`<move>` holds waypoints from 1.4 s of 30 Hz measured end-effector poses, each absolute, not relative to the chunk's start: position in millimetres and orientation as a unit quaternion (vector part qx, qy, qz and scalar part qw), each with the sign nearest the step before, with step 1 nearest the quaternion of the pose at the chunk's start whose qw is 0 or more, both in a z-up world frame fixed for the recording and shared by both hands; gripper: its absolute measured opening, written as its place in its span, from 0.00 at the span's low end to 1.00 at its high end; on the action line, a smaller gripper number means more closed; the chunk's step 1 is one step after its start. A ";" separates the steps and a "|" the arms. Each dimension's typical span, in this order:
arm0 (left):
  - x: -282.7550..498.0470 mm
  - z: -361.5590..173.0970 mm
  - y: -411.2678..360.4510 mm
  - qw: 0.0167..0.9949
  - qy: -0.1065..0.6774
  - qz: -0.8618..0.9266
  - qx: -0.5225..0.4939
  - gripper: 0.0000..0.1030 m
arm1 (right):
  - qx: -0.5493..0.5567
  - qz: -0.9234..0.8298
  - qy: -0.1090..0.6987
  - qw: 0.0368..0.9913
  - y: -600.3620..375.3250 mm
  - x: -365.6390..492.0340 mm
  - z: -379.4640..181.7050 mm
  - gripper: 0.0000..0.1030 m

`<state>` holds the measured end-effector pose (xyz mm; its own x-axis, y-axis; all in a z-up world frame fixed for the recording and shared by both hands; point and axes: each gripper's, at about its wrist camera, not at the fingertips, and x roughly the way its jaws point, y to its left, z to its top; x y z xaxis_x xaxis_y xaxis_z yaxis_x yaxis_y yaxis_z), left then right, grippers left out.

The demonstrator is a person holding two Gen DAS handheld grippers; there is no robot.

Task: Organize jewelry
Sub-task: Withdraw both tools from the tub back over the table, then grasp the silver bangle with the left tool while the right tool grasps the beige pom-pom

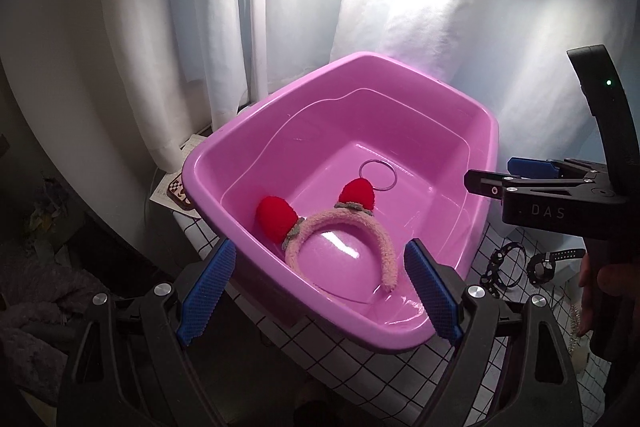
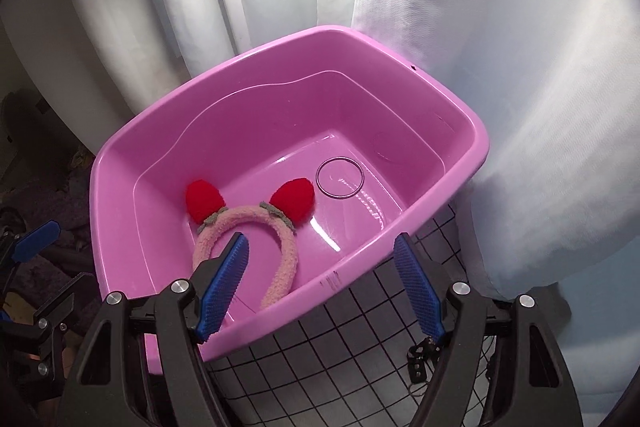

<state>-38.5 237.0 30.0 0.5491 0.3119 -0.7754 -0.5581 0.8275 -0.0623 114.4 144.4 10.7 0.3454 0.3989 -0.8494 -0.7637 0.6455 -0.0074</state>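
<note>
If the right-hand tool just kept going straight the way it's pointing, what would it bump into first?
Probably the near rim of the pink plastic tub, which lies between the open right tool's blue pads. The fluffy pink headband with red strawberry ears sits just beyond, inside the tub. Depth is hard to judge.

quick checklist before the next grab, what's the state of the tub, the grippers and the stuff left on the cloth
1. Left gripper open with nothing between the pads: ok.
2. Right gripper open and empty: ok.
3. Pink tub upright on the checked cloth: ok.
4. Fuzzy headband and thin ring already lying inside the tub: ok.
5. Black strap pieces not in the tub, on the cloth to its right: not ok.
6. More pieces at the right edge, partly hidden by the hand: cannot tell.
</note>
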 end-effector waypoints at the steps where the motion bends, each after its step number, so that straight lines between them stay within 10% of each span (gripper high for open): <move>1: -40.8 30.9 231.2 0.868 0.403 0.250 -0.149 0.83 | -0.206 0.362 0.437 0.797 135.1 108.7 11.4 0.70; 42: -36.4 -64.5 -24.9 0.868 0.479 0.087 -0.096 0.91 | 0.019 0.071 0.471 0.879 -328.8 -77.3 -114.7 0.73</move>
<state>-36.4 -24.9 -64.5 0.5264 0.0590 -0.8482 -0.2425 0.9666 -0.0833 -77.3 -328.8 -114.7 0.5467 0.1428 -0.8250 -0.1065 0.9892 0.1006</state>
